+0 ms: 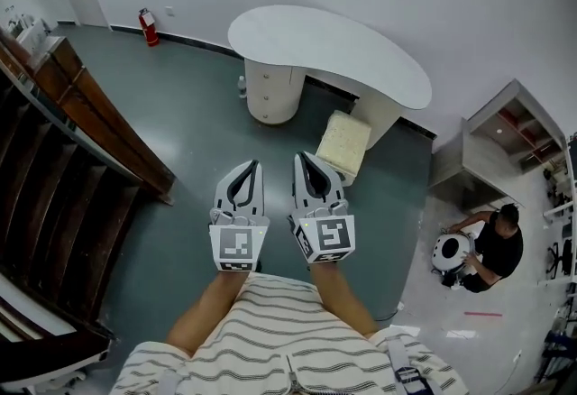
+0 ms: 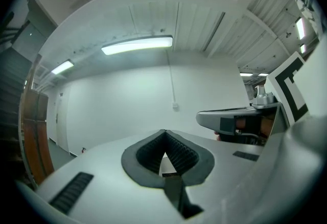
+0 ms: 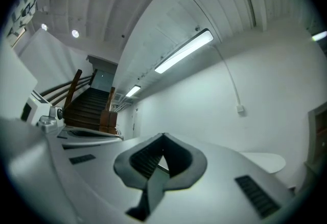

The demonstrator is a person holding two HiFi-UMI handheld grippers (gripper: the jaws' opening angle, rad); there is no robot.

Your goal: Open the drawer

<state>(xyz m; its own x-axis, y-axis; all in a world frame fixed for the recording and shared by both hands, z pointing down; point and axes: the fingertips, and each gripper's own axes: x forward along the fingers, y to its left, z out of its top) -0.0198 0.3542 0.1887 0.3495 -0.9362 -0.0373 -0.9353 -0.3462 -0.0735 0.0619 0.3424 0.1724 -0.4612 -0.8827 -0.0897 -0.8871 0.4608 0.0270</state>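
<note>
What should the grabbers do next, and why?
Probably carry them closer to the white desk: the left gripper and right gripper are both shut, empty, and hang over the floor, well short of its pedestal, where a drawer may be.

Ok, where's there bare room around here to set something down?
The widest bare floor is the green stretch between the wooden staircase and the white desk's pedestal, up to the fire extinguisher. The desk top looks bare too. It's crowded on the right, around the seated person and shelf unit; a pale cushion sits beside the desk.
</note>
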